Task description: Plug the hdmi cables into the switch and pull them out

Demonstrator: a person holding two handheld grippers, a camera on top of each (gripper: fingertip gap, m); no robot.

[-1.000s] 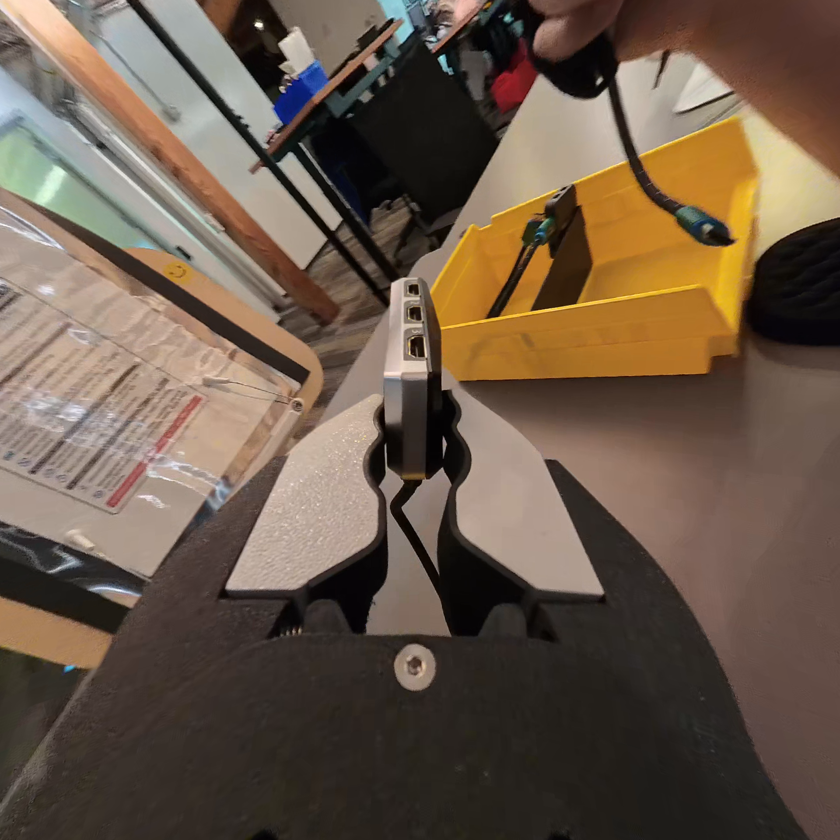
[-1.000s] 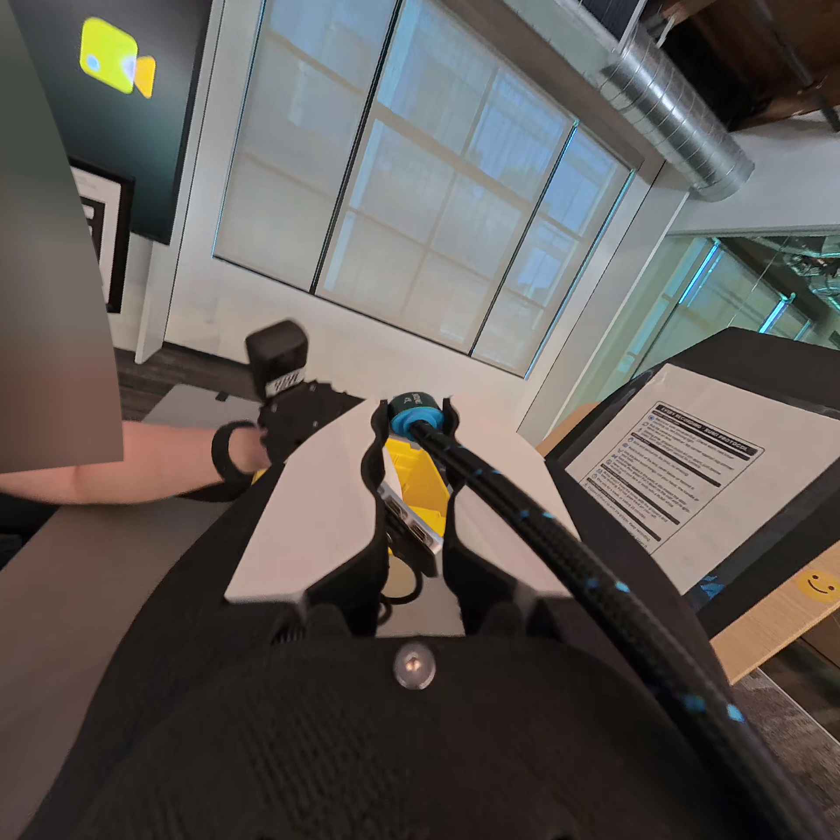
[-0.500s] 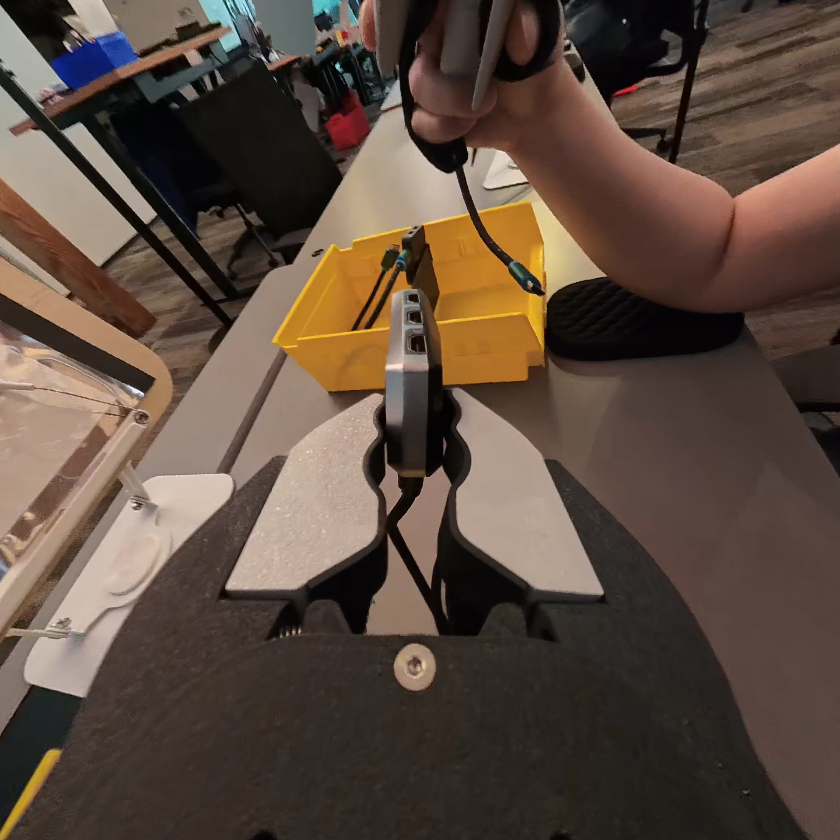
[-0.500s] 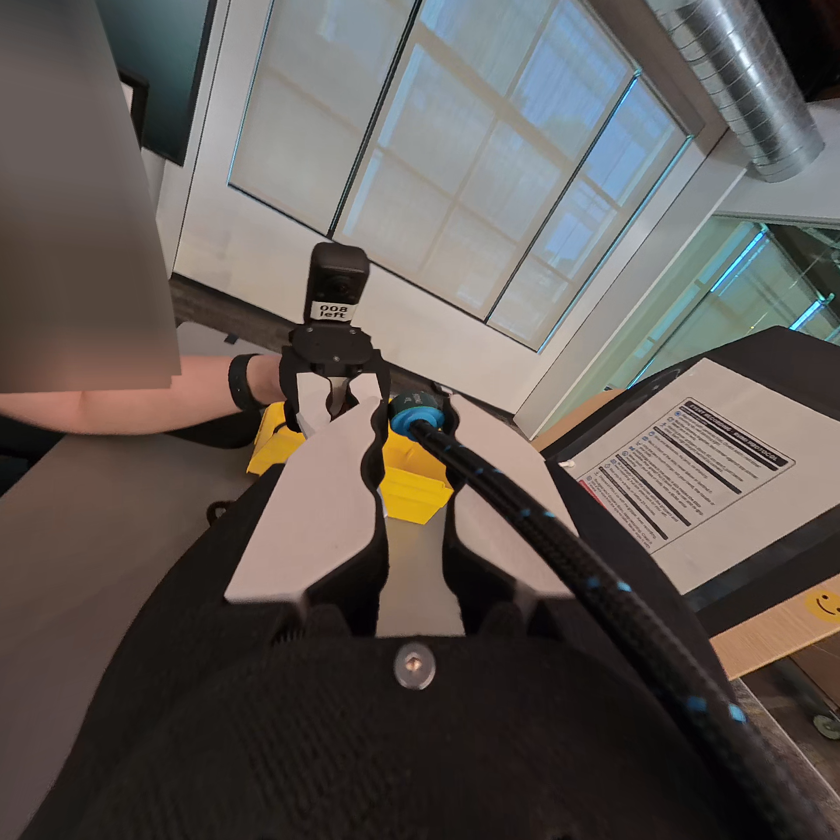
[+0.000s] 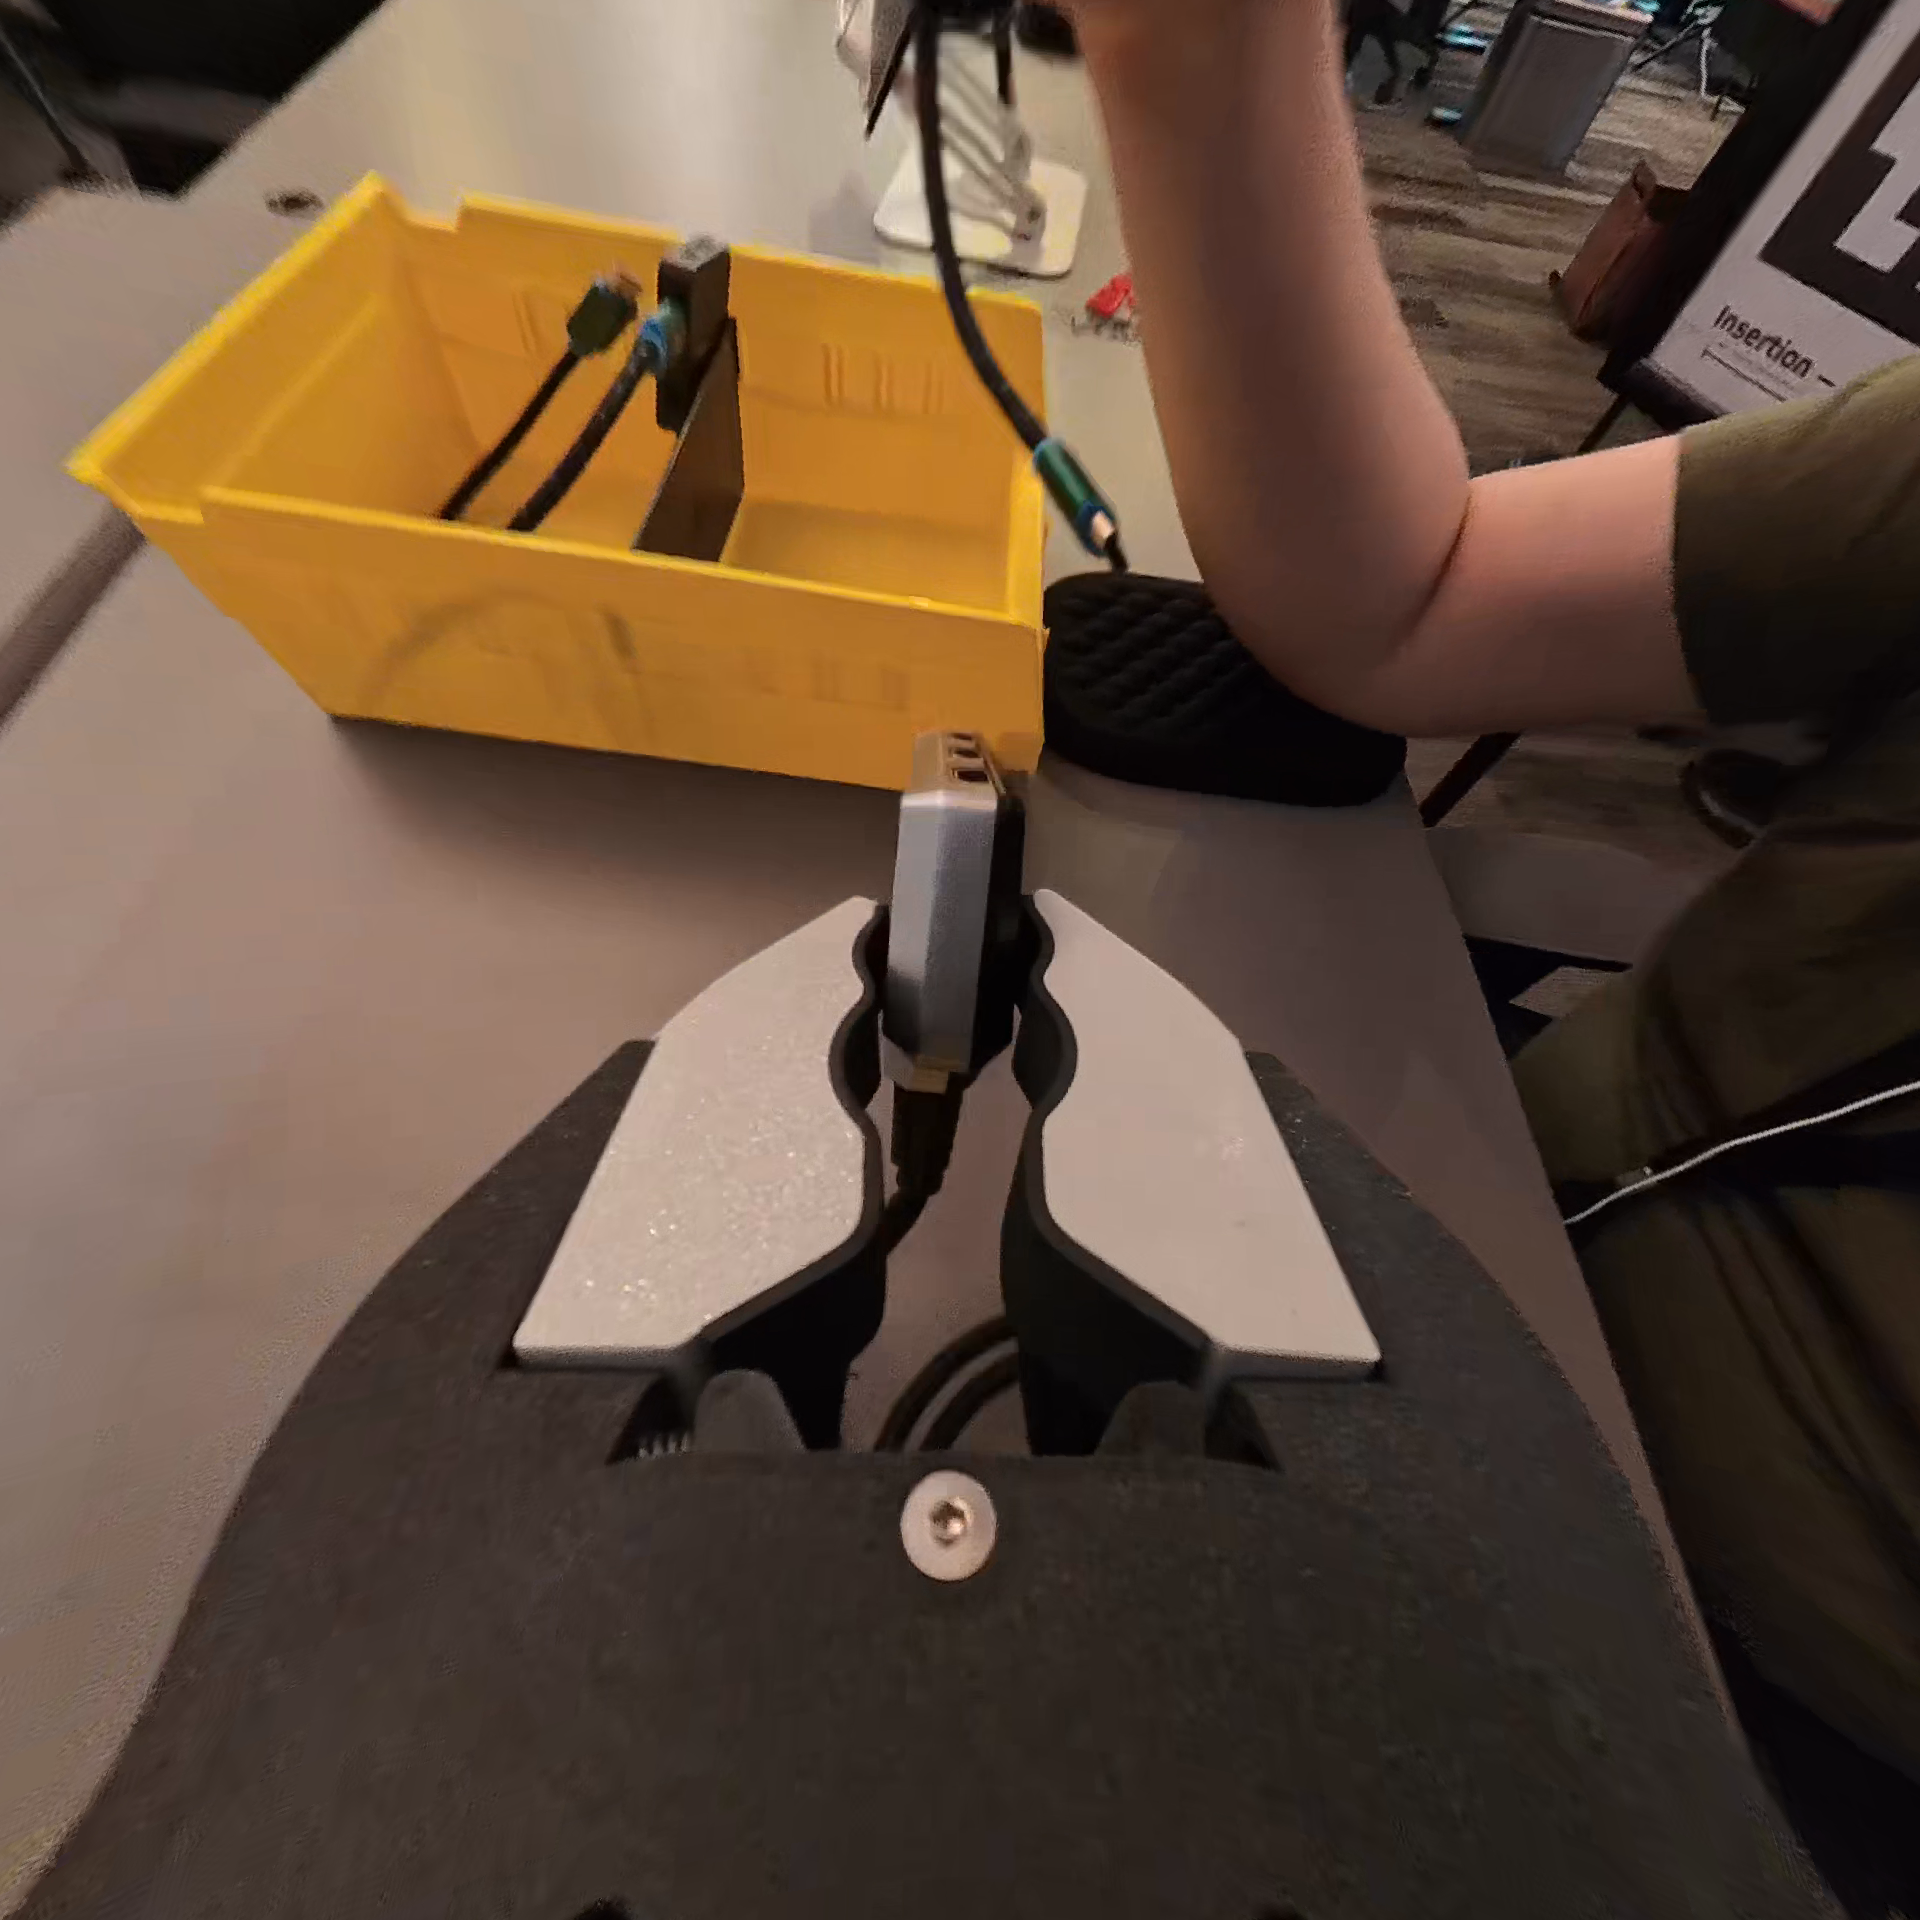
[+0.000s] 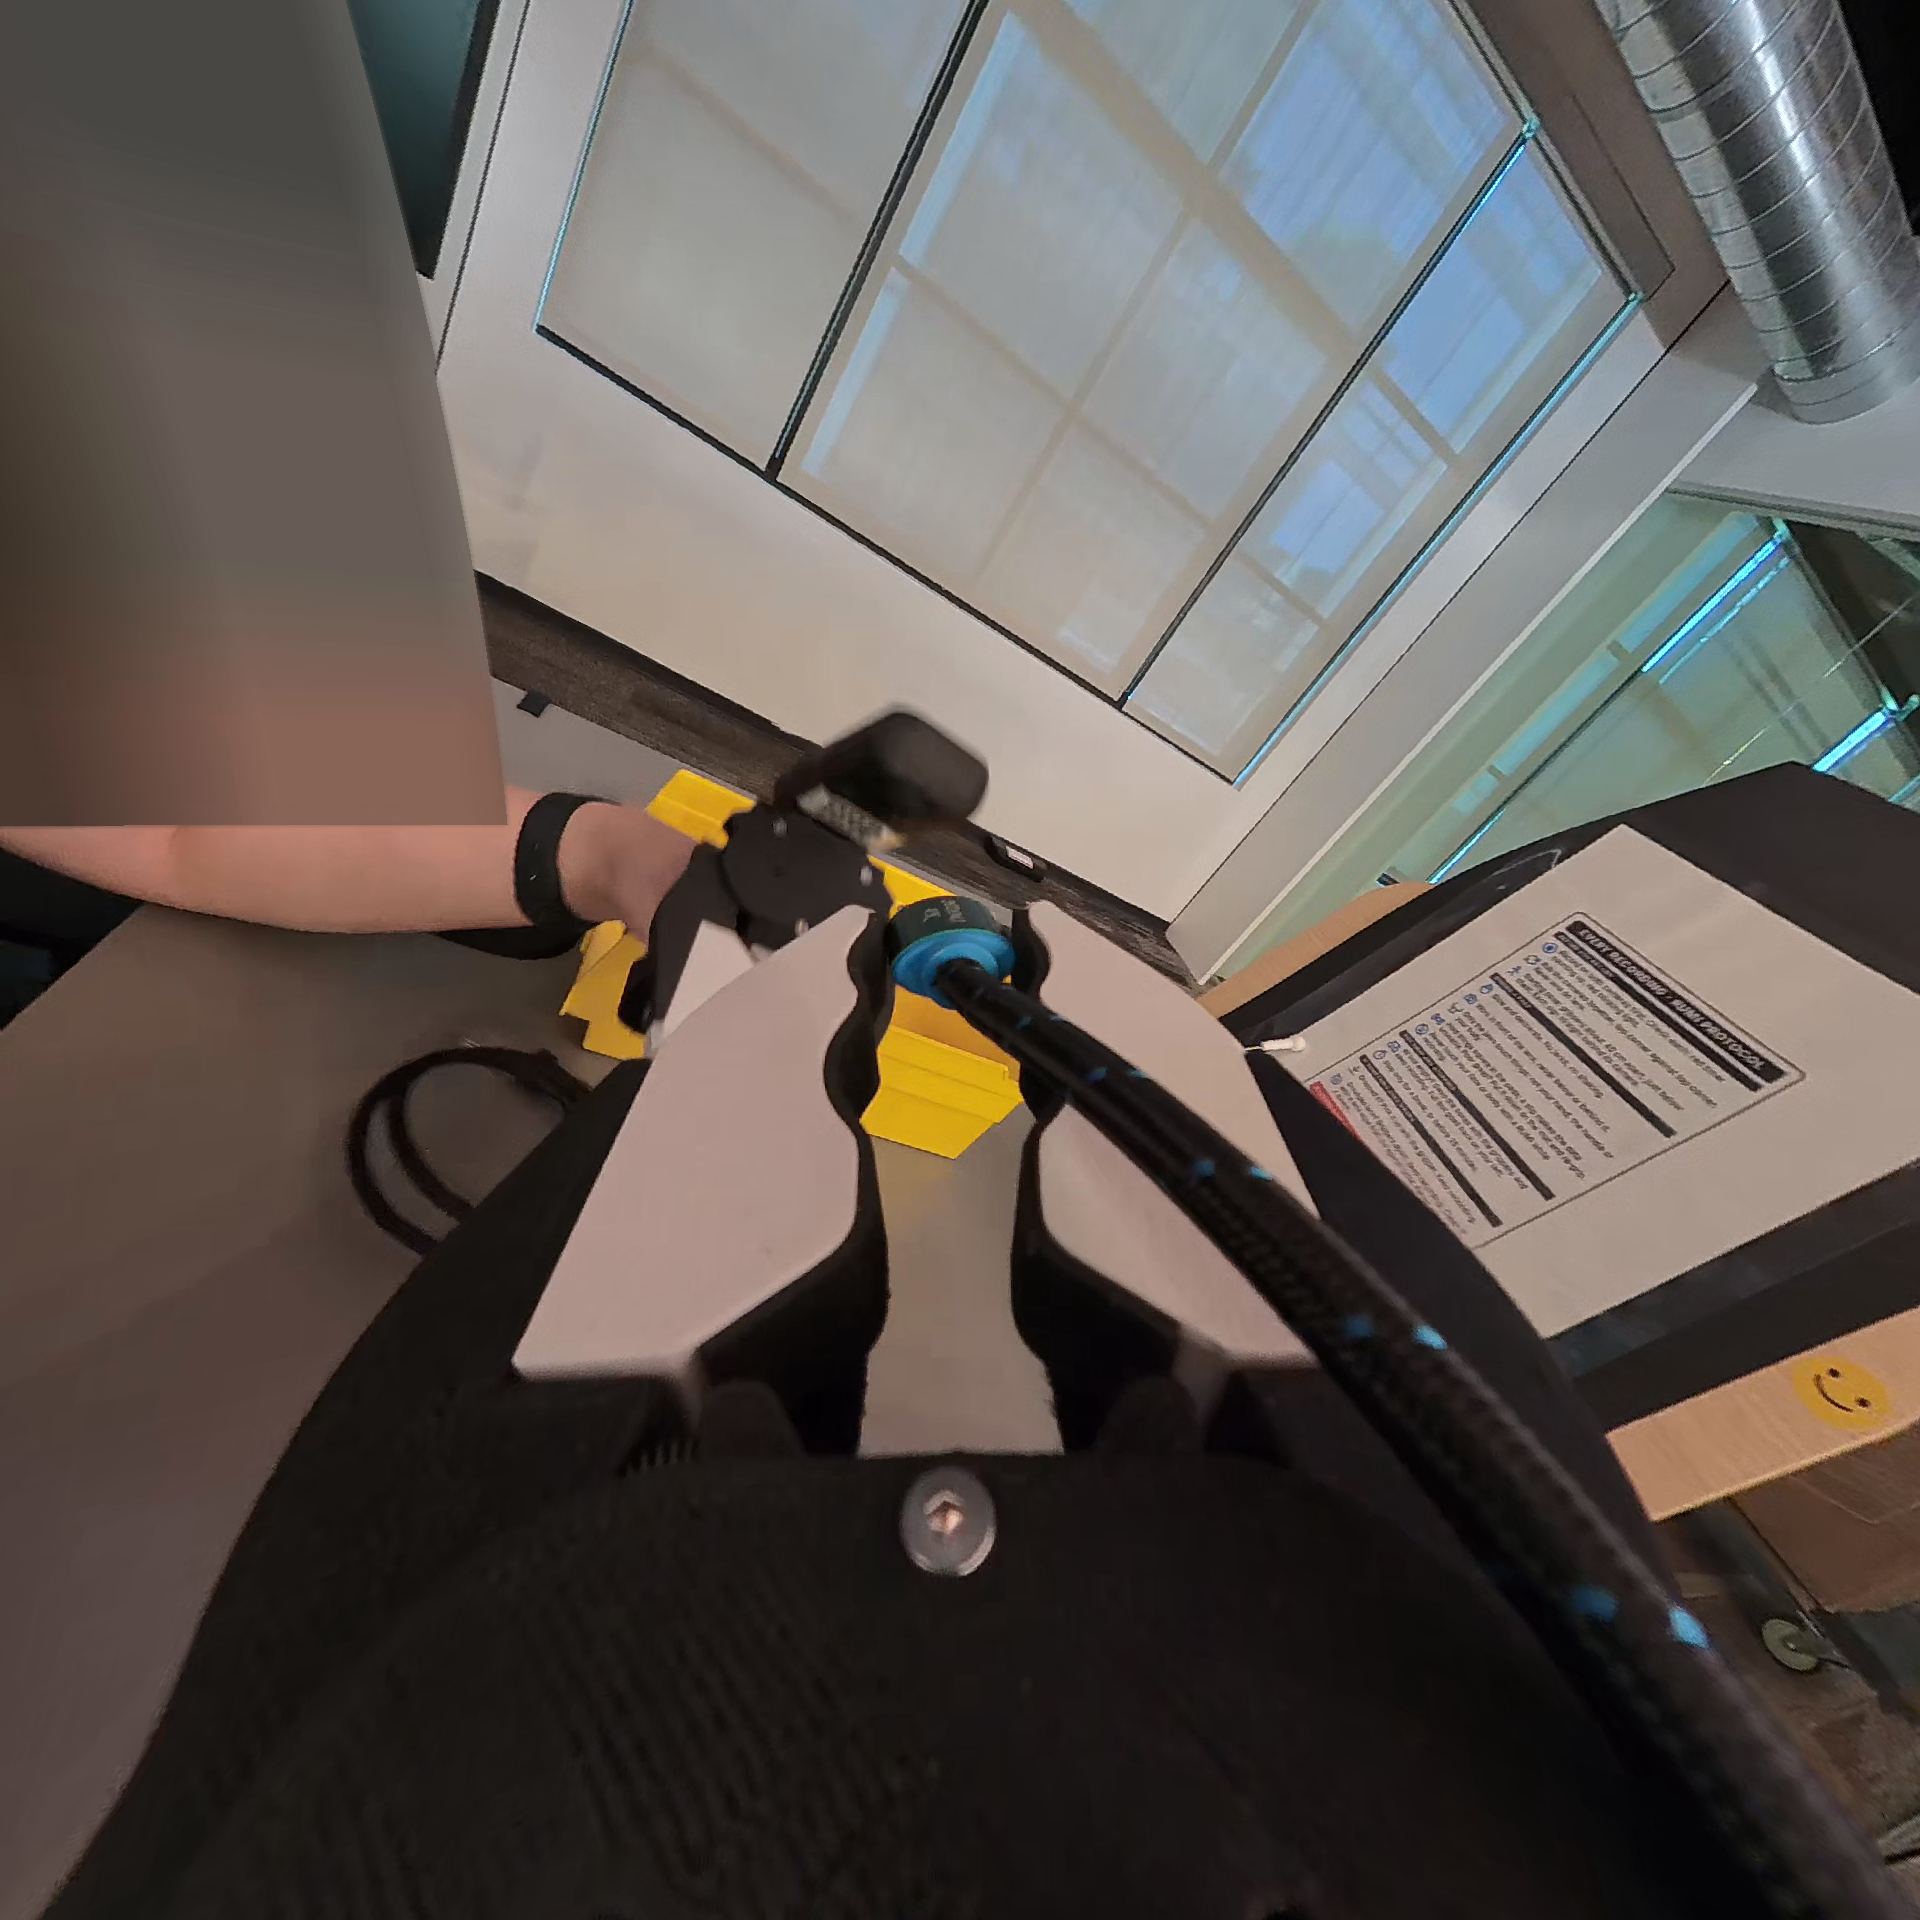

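Observation:
My left gripper (image 5: 951,914) is shut on a grey HDMI switch (image 5: 940,904), held on edge with its ports (image 5: 961,756) facing forward; its own black lead (image 5: 914,1174) runs back between the fingers. My right gripper (image 6: 951,935) is shut on the blue-collared plug (image 6: 948,948) of a braided black HDMI cable (image 6: 1299,1278). In the left wrist view that cable hangs from high up and its green-blue free end (image 5: 1075,494) dangles above the yellow bin's right edge. Two more cables (image 5: 613,332) lean inside the yellow bin (image 5: 623,644).
A black divider (image 5: 696,447) splits the bin. A black padded rest (image 5: 1174,686) lies right of the bin under a person's forearm (image 5: 1299,416). A white stand base (image 5: 987,197) sits behind the bin. A laminated sheet (image 6: 1538,1070) stands at the right. The left gripper (image 6: 790,883) shows ahead in the right wrist view.
The left wrist view has swung right and tilted down, so the bin now lies further left and the switch sits in front of it. The right gripper has lifted higher with its cable.

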